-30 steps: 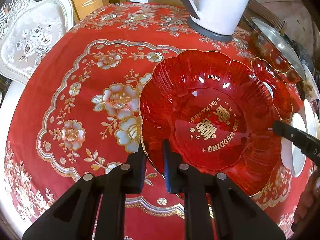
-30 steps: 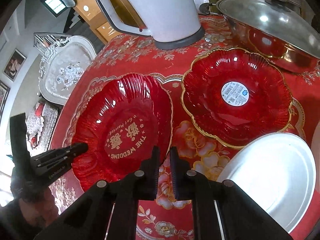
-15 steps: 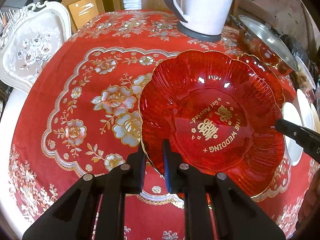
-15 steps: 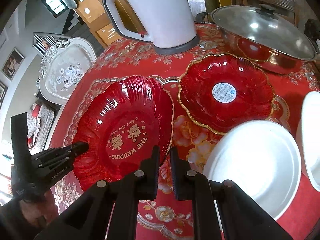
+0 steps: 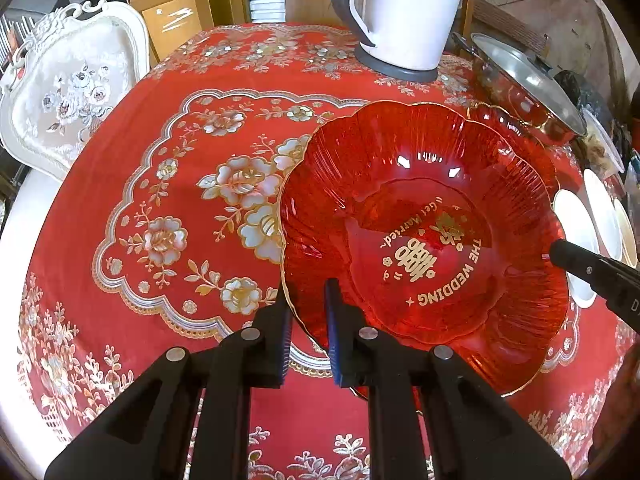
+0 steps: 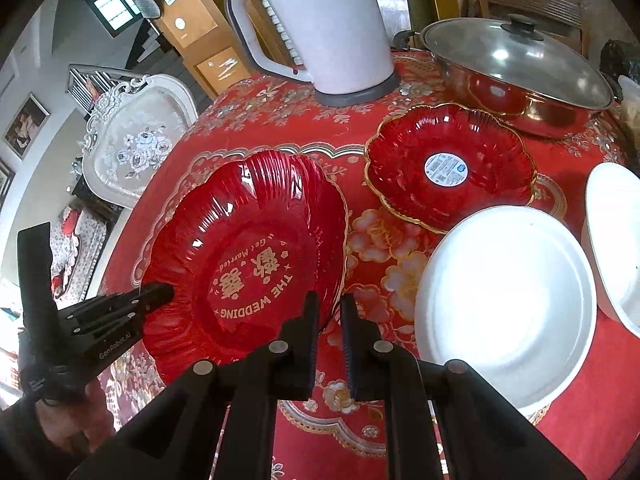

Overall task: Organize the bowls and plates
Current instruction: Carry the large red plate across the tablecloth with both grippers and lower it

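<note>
A large red scalloped plate with gold "THE WEDDING" lettering (image 5: 424, 240) (image 6: 244, 256) is held above the red tablecloth by both grippers. My left gripper (image 5: 308, 312) is shut on its near rim; it shows at the plate's left edge in the right wrist view (image 6: 160, 294). My right gripper (image 6: 330, 312) is shut on the plate's opposite rim; it shows at the right in the left wrist view (image 5: 560, 250). A smaller red plate with a round sticker (image 6: 450, 166) lies on the table beyond. A white plate (image 6: 508, 300) lies right of it.
A white electric kettle (image 6: 320, 28) stands at the table's back. A lidded steel pot (image 6: 516, 76) is at the back right. Another white dish (image 6: 616, 236) sits at the far right. A white ornate chair (image 5: 68, 88) stands beside the table's left edge.
Both grippers have lifted the large red plate and pulled back from the table; the kettle, pot and small red plate look farther away. Both grips are unchanged.
</note>
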The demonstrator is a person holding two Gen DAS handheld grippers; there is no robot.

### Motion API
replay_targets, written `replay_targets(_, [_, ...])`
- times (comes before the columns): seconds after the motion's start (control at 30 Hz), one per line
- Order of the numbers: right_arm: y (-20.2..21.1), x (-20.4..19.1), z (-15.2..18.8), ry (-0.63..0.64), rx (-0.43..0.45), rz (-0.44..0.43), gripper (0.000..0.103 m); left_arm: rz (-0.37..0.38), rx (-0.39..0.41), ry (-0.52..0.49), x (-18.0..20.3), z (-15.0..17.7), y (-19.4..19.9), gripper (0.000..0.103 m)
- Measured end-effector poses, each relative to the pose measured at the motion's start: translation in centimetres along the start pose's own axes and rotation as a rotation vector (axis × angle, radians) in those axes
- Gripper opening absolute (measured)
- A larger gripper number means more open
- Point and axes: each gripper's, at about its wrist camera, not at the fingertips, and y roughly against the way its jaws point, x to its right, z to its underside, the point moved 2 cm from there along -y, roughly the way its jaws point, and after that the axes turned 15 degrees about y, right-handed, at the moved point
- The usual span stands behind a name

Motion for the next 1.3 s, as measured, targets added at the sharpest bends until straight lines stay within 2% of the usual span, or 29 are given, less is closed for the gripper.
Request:
replay_targets(0.37, [0.6, -1.8, 0.2, 0.013, 0.011, 0.014, 0.010, 0.003, 0.015, 0.013, -1.3, -0.1, 0.8, 0.013])
replay_targets(0.57, [-0.1, -3.5, 0.4, 0.028, 0.002, 0.006, 0.011, -0.011, 0.011, 0.032, -3.4, 0.4, 0.7, 0.013])
replay_targets(0.9, [-2.2, -8.0, 1.9, 0.073, -0.038, -0.053, 0.011, -0.052, 0.031, 0.099, -9.1, 3.8, 2.3, 0.013])
replay_targets(1.07, [-2.9, -10.9, 2.7, 0.106, -0.052, -0.087, 0.011, -0.073, 0.068, 0.126, -11.7, 5.1, 3.6, 0.013])
replay_targets(1.3, [-3.7, -13.2, 3.6, 0.141, -0.070, -0.102, 0.011, -0.086, 0.032, 0.170, -13.5, 7.1, 2.8, 0.013])
